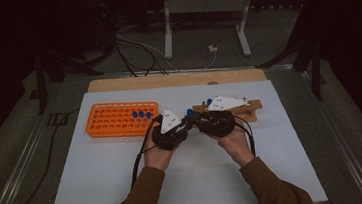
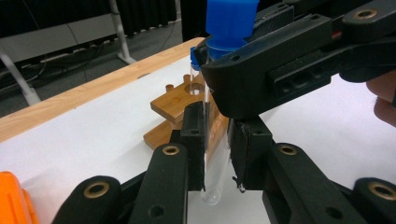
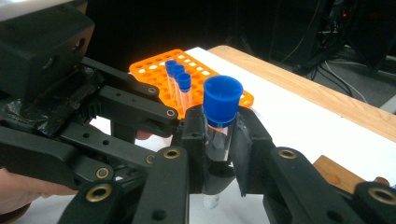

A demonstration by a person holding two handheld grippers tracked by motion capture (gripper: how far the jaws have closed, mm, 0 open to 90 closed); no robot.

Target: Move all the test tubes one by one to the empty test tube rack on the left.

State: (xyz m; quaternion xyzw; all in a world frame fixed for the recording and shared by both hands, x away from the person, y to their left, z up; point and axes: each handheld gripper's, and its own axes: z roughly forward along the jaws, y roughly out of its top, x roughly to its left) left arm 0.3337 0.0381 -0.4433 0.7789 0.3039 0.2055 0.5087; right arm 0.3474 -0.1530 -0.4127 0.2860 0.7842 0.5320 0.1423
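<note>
A clear tube with a blue cap [image 1: 190,112] is held above the white mat between the two grippers. My left gripper [image 1: 187,125] is shut on its lower part; the tube's glass [image 2: 214,186] hangs out below the pads, with my left gripper [image 2: 217,122] clamped around it. From the right, my right gripper [image 1: 197,120] is shut on the same tube just under the cap [image 3: 223,99], seen between its own pads in the right gripper view [image 3: 219,128]. The tube stands roughly upright.
An orange rack [image 1: 115,121] at the left holds three blue-capped tubes [image 1: 141,115]. A wooden stand [image 1: 250,109] sits right of the hands with another blue-capped tube [image 1: 209,101] in it. A white mat [image 1: 191,181] covers the table.
</note>
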